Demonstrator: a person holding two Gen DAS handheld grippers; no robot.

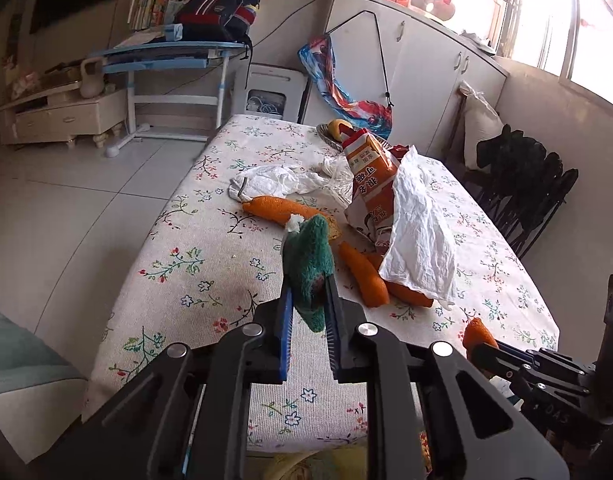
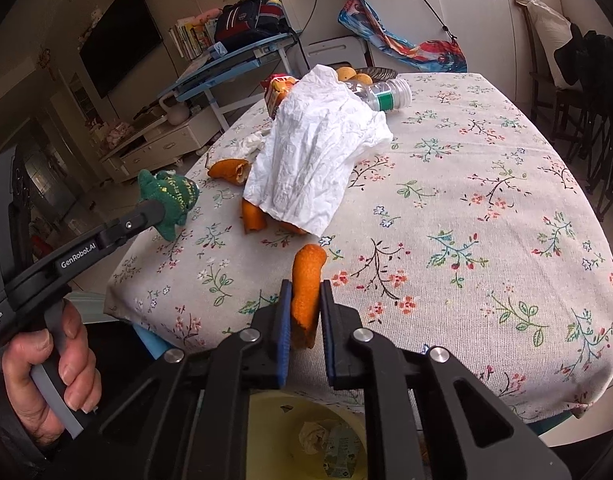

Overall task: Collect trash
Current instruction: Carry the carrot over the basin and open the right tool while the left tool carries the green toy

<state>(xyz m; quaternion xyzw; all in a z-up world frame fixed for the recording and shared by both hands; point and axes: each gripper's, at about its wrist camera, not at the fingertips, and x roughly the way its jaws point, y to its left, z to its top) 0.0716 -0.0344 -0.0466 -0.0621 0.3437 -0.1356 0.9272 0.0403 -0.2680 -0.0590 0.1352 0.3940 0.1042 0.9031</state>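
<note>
Floral cloth covers the desk point(image 2: 486, 184), draped over its near edge. Left hand-held gripper point(image 1: 309, 300) is clamped on a green knitted scrap point(image 1: 308, 264), held above the cloth near the desk's left edge; the person's hand point(image 2: 54, 384) grips its handle. Right hand-held gripper point(image 2: 304, 312) is clamped on an orange peel strip point(image 2: 306, 280), at the near desk edge, above a yellow bin point(image 2: 346, 420) with crumpled waste inside. Mid-desk: white crumpled paper point(image 2: 310, 160) lies over an orange carton point(image 1: 366, 176) and more peel pieces point(image 1: 362, 276). A clear plastic bottle point(image 2: 382, 96) lies on its side behind the paper, a plastic bag point(image 1: 274, 178) off to the left. Right half of the cloth is bare; dark chairs point(image 1: 522, 192) stand close along the right edge; open tiled floor point(image 1: 86, 184) on the left
</note>
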